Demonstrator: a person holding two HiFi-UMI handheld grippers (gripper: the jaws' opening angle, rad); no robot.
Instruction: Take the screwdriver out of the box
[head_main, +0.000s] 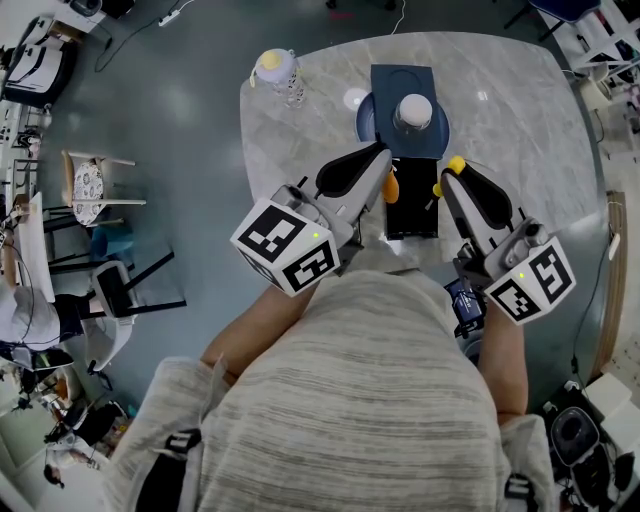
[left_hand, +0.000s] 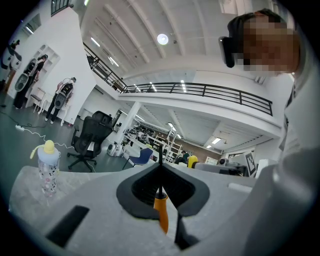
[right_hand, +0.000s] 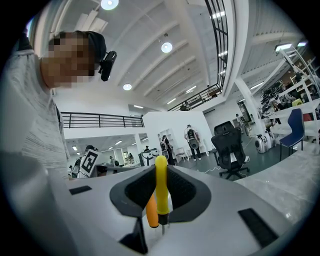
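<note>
Far left on the worktop stands a bottle with a yellow cap, well apart from the action. Moving in, the left tool is closed on the orange screwdriver: the dark shaft pokes out past the jaw tips and the handle sits back towards the camera. From the head view that handle hangs right at the left edge of the black box, which lies between the two tools near the person's edge of the worktop. It looks lifted out, though how high I can't tell from above. Across the box, the yellow screwdriver is clamped in the right tool, handle through the jaws and metal tip pointing back at the camera. An orange handle shows just beside it in the right gripper view, and I can't tell whether that one is clamped too. Now the dangers. The left grip is on a thin, smooth shaft, so any tilt or jolt could let the orange screwdriver slide through and drop back into the box. The two tools are also close together, and a careless swing could knock them into each other or catch the box rim and drag it. As for the pose, both forearms reach forward from the body and converge over the box. The marker cubes sit near the person, and each tool angles inward towards the other.
</note>
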